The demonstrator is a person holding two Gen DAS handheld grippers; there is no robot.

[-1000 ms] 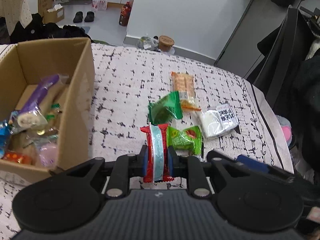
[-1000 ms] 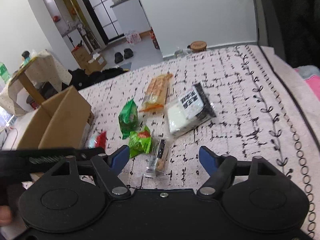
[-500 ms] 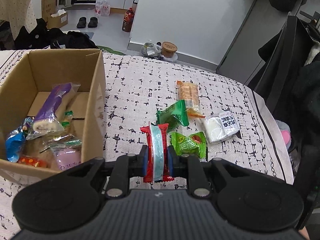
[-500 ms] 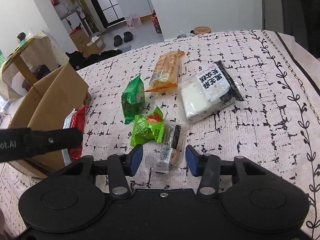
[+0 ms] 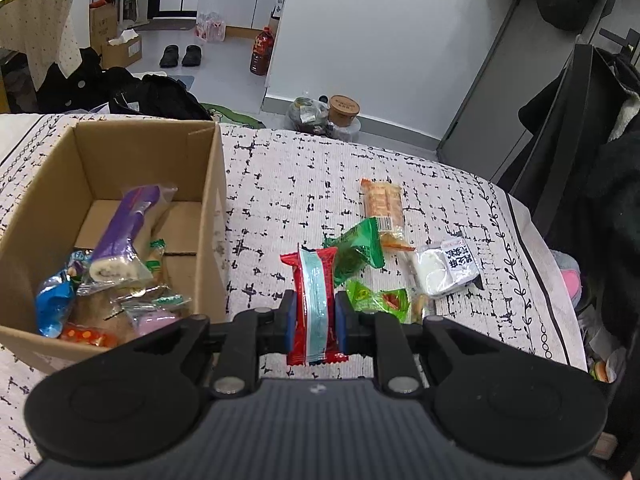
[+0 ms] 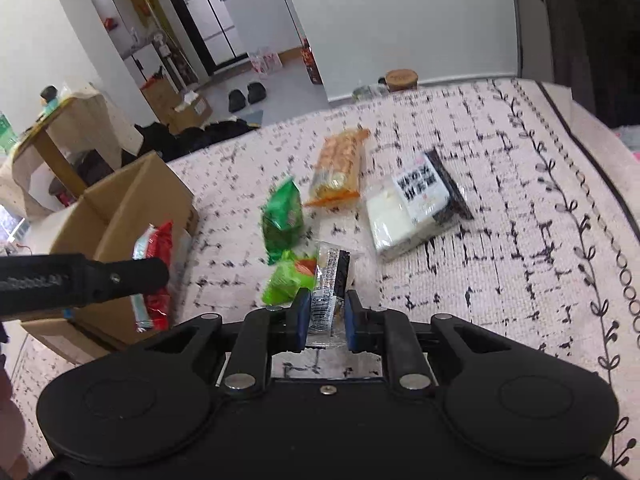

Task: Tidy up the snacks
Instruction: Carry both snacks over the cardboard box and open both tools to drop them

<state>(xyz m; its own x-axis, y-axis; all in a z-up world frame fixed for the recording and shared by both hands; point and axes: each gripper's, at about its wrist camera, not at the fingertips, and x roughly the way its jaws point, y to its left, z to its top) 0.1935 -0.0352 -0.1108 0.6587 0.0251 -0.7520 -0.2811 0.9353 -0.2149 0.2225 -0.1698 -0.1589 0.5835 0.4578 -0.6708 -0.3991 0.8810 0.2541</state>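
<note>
Both grippers are clenched on snacks. Left gripper (image 5: 313,317) pinches a red packet with a pale blue stripe (image 5: 315,305) between its blue pads, and the packet stands upright, held above the patterned cloth (image 5: 300,184). At 9 o'clock from it is the open cardboard box (image 5: 210,216), which already holds a purple roll (image 5: 120,236), a blue wrapper (image 5: 54,304) and several other small packs. Right gripper (image 6: 325,316) grasps a clear packet with a black label (image 6: 330,280), its pads pressing on the lower end. Just at 11 o'clock from this packet lies a light green snack (image 6: 286,278), touching it. A dark green bag (image 6: 282,216) lies further at 11 o'clock, an orange cracker pack (image 6: 338,168) at 12 o'clock, and a white pack with black print (image 6: 412,204) at 1 o'clock. These four rest on the cloth, outside the box. In the right view the left gripper with its red packet appears at 9 o'clock, in front of the box.
</note>
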